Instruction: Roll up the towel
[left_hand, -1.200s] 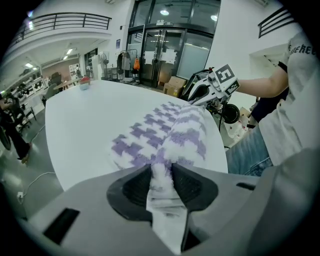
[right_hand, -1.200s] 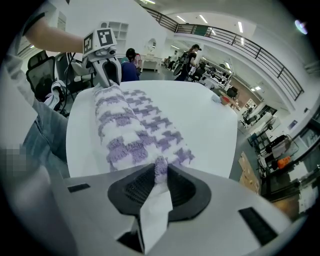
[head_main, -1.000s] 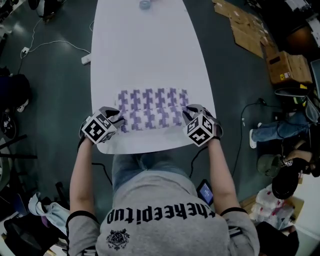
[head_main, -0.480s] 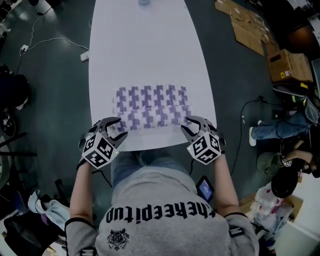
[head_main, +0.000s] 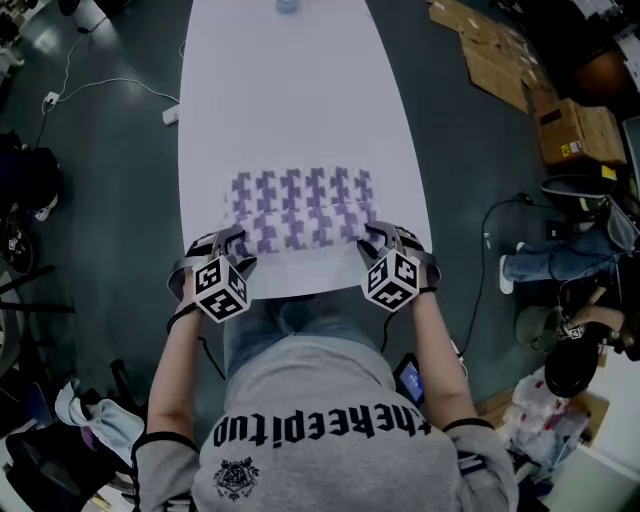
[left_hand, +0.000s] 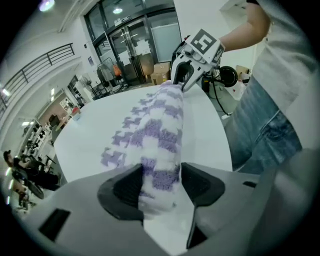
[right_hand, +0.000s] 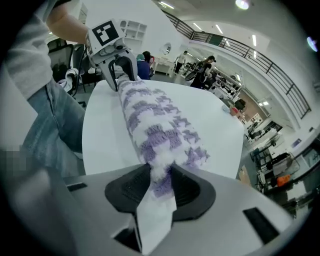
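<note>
A white towel with purple houndstooth checks (head_main: 300, 205) lies flat across the white table (head_main: 290, 90), its near edge rolled into a thick tube. My left gripper (head_main: 232, 242) is at the tube's left end. In the left gripper view, that end (left_hand: 160, 125) lies loose between the opening jaws (left_hand: 161, 175), with a slight gap at the right pad. My right gripper (head_main: 378, 238) is at the other end. In the right gripper view the towel (right_hand: 155, 125) is squeezed narrow between the pads (right_hand: 160, 182), though the jaws are opening. Each gripper shows in the other's view (left_hand: 182, 75) (right_hand: 120, 70).
A small blue object (head_main: 288, 5) stands at the table's far end. The near table edge lies just behind the grippers, against the person's legs. On the floor are a power strip (head_main: 170, 112) to the left and cardboard boxes (head_main: 575, 135) to the right.
Both grippers drew back toward the person, then came inward to the ends of the towel's near edge. Their marker cubes have turned. The towel sits slightly farther up the table.
</note>
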